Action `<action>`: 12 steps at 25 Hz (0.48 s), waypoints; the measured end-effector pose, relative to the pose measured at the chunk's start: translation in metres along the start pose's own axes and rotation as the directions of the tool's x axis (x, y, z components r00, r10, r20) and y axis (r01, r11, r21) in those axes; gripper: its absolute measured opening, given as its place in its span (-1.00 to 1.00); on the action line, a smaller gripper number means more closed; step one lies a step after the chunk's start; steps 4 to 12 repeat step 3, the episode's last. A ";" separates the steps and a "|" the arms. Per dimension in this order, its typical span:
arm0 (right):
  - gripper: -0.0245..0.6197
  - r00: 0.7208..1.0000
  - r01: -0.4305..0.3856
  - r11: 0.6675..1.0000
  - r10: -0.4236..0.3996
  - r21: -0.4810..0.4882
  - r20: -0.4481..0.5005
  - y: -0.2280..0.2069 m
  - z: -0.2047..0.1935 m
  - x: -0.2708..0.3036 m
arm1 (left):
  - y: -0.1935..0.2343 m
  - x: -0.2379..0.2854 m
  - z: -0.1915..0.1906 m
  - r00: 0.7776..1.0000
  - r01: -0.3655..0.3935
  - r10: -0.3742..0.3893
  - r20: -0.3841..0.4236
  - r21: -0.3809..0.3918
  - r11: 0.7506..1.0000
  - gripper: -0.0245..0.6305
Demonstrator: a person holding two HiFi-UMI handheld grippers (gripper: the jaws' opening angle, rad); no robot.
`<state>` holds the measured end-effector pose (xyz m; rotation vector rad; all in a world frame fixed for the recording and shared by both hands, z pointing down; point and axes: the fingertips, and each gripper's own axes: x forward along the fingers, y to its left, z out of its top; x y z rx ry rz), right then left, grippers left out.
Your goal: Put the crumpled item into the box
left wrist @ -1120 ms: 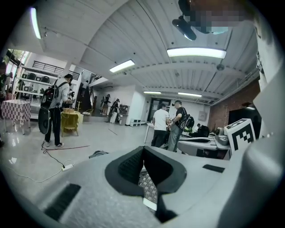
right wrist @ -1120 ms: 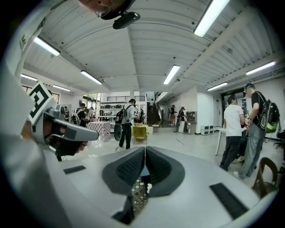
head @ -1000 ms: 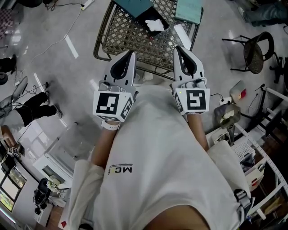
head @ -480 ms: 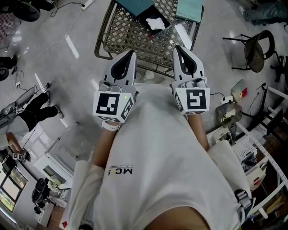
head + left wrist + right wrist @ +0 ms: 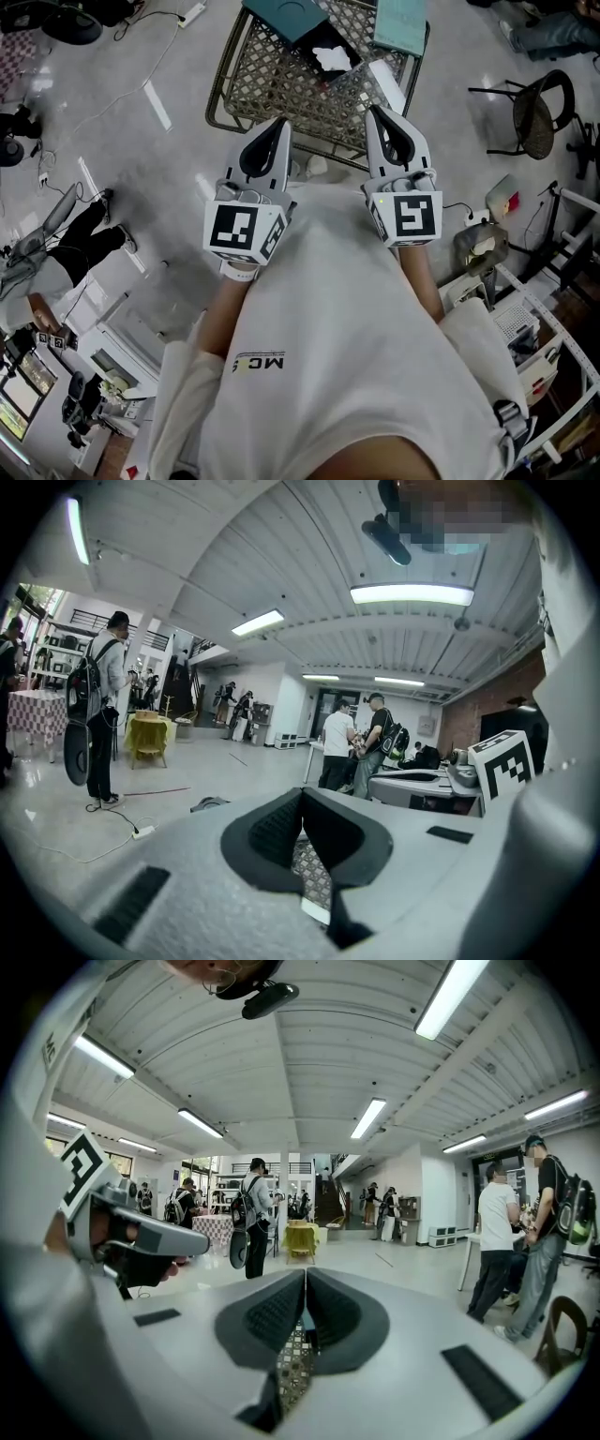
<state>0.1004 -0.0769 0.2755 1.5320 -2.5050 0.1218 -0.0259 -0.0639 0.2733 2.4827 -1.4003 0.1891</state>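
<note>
Both grippers are up by the chest, at the near edge of the lattice table (image 5: pixel 272 82). Left gripper (image 5: pixel 280 124): jaws pressed together, nothing between them. Right gripper (image 5: pixel 374 111): the same, closed and empty. The white crumpled item (image 5: pixel 333 58) sits at the table's far side on a dark box (image 5: pixel 309 45), between a teal lid (image 5: pixel 286 11) and a teal sheet (image 5: pixel 401 23), well apart from both grippers.

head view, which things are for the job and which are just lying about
Job: white crumpled item, teal and black box, lattice table, left gripper, right gripper (both shut, empty).
Lying about: teal flat item, white strip, chair.
</note>
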 end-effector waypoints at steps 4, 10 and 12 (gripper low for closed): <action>-0.86 1.000 0.009 1.000 -0.009 0.017 -0.011 -0.002 -0.005 -0.001 | 0.000 0.001 0.000 1.000 0.002 -0.002 0.002 0.002 1.000 -0.85; -0.86 1.000 0.009 1.000 -0.009 0.017 -0.011 -0.002 -0.005 -0.001 | 0.000 0.001 0.000 1.000 0.002 -0.002 0.002 0.002 1.000 -0.85; -0.86 1.000 0.009 1.000 -0.009 0.017 -0.011 -0.002 -0.005 -0.001 | 0.000 0.001 0.000 1.000 0.002 -0.002 0.002 0.002 1.000 -0.85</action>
